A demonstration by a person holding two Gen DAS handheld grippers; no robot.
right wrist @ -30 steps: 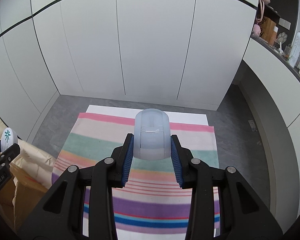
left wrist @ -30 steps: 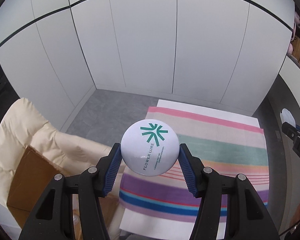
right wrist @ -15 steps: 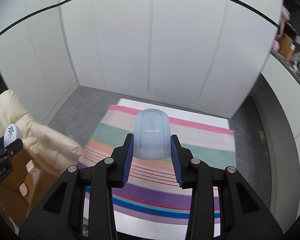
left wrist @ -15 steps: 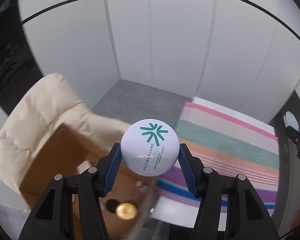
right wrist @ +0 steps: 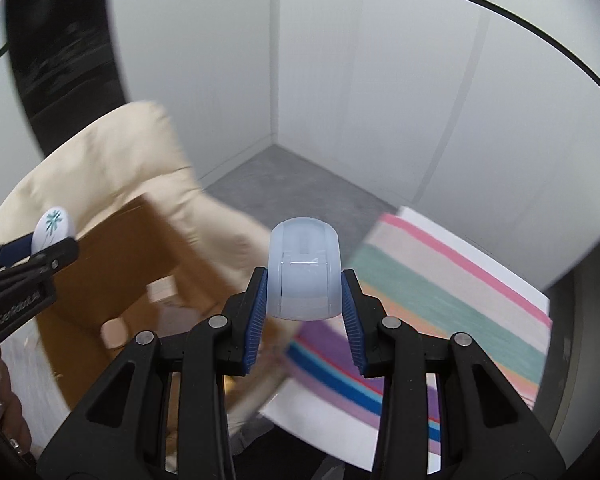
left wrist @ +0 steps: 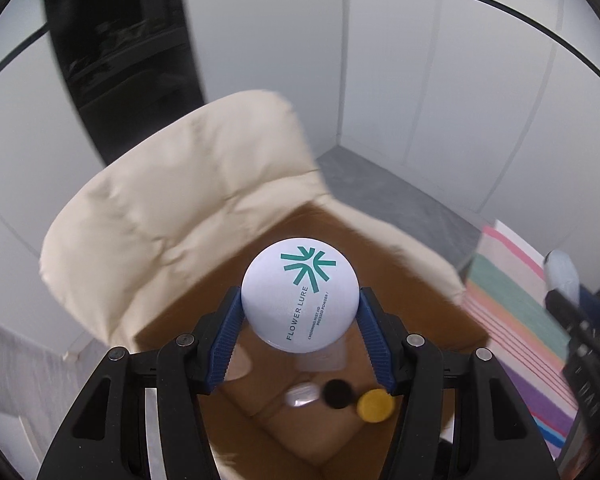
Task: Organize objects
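Observation:
My left gripper (left wrist: 300,320) is shut on a round white powder compact (left wrist: 300,292) printed "FLOWER LURE" in teal, held above an open cardboard box (left wrist: 432,300). My right gripper (right wrist: 303,300) is shut on a translucent pale blue rounded container (right wrist: 303,272), held over the box's right edge and a striped rug (right wrist: 460,300). The compact also shows at the left of the right wrist view (right wrist: 52,226). The box (right wrist: 100,272) sits on a cream padded chair (left wrist: 172,200).
Inside the box lie a yellow cap (left wrist: 374,400), a black cap (left wrist: 338,390), a white lid (left wrist: 302,394) and a beige item (left wrist: 236,364). White cabinet panels (right wrist: 420,100) and grey floor (right wrist: 300,184) lie behind. A dark shelf (left wrist: 132,48) stands at the left.
Both grippers have swung left with their objects still held. The chair and open box now fill the left wrist view, and the rug has shifted to the right.

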